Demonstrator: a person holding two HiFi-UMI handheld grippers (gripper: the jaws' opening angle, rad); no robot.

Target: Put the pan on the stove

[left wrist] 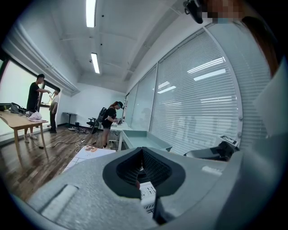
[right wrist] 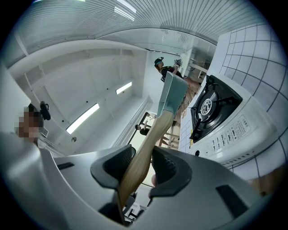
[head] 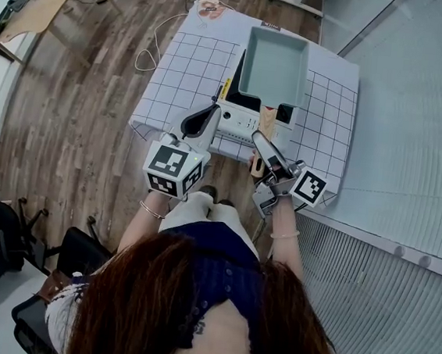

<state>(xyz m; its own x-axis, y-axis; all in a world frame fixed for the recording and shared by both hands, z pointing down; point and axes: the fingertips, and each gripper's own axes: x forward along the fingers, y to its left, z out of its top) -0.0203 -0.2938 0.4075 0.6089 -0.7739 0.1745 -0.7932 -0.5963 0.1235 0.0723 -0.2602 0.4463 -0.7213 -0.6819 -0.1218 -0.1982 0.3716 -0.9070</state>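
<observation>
We find the right gripper (right wrist: 143, 164) clamped on the wooden handle (right wrist: 148, 139) of the pale green rectangular pan (head: 276, 64), held above the white tabletop gas stove (head: 238, 121). We note the left gripper (head: 205, 116) closed and empty beside the stove

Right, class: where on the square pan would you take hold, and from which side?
The wooden handle, from the person's side, along its length. It is the one long, narrow part, sticking out from the near edge of the pan over the stove, slim enough for two jaws. The right gripper is shut on it so.
</observation>
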